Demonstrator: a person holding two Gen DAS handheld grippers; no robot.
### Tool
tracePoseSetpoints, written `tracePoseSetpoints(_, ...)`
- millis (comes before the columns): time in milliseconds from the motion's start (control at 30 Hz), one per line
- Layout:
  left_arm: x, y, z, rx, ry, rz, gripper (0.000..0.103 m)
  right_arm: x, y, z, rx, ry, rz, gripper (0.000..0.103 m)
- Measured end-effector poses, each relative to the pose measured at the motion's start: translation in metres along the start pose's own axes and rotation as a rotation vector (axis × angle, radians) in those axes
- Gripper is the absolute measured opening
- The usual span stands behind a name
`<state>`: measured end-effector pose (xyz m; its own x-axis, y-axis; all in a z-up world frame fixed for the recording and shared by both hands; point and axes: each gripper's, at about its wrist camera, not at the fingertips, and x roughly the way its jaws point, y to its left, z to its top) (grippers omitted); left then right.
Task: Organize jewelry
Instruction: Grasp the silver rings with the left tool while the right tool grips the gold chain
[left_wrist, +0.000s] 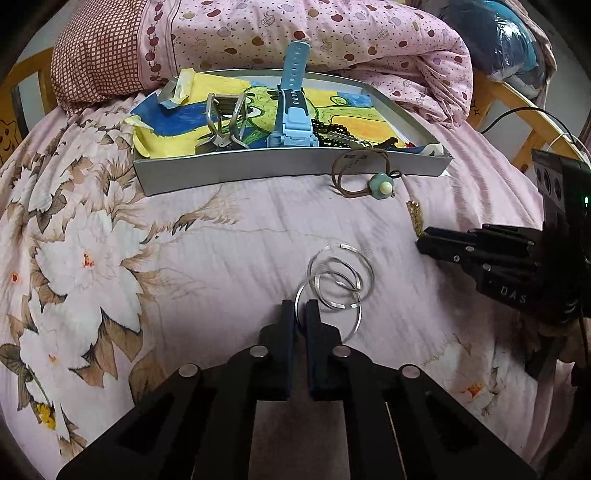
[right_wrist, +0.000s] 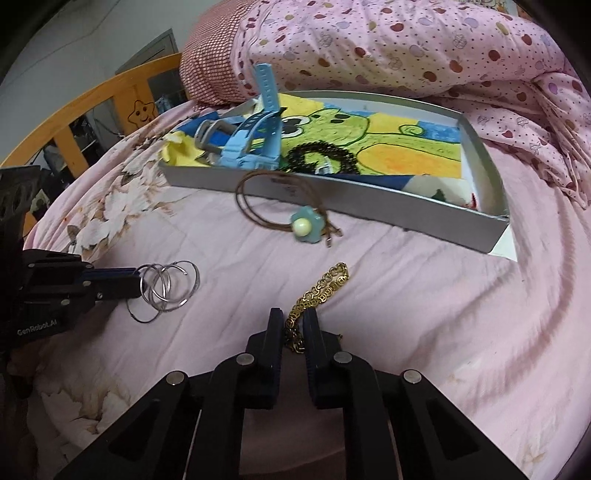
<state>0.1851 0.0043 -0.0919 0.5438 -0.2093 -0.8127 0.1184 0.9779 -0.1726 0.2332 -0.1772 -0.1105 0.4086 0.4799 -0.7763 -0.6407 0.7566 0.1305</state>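
A bed covered with a pale pink floral bedspread (left_wrist: 184, 229), seen from two cameras mounted on hand-held grippers. The left hand-held gripper (left_wrist: 300, 308) has its two black fingers almost together, pinching the rim of one ring in a cluster of thin silver wire rings (left_wrist: 338, 280) that lie interlinked on the bedspread. The right hand-held gripper (right_wrist: 293, 317) has its fingers narrowly apart with the near end of a gold flat-link chain (right_wrist: 325, 286) between them; the rest of the chain trails away across the bedspread, and whether the fingers actually press it cannot be told.

Farther back sits a shallow grey rectangular tray (right_wrist: 369, 206) lined with a colourful crayon drawing of a green frog. In the tray are a light blue rubber watch (left_wrist: 291, 110) with one strap standing upright, a black beaded bracelet (right_wrist: 321, 155) and several grey metal clips (left_wrist: 225, 118). Just in front of the tray, leaning on its near wall, lies a brown cord hair tie with a pale blue flower and a cream bead (right_wrist: 295, 218). A pink apple-print quilt (right_wrist: 406, 48) is bunched up behind the tray
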Motion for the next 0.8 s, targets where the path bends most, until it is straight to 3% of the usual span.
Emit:
tracePoseSetpoints(367,-0.032,-0.016,-0.013,0.057,0.005,0.119,0.001,-0.008,0.03,-0.015,-0.003,0.066,0.06,0.007)
tracePoseSetpoints(633,-0.062,-0.024,-0.015,0.067,-0.036,0.115,0.001,-0.019,0.042,-0.027,0.088,0.098,0.141,0.007)
tracePoseSetpoints(800,-0.085,-0.031,-0.018,0.089,-0.064,0.102,0.001,-0.04,0.05,-0.031,0.125,0.072,0.164,0.007)
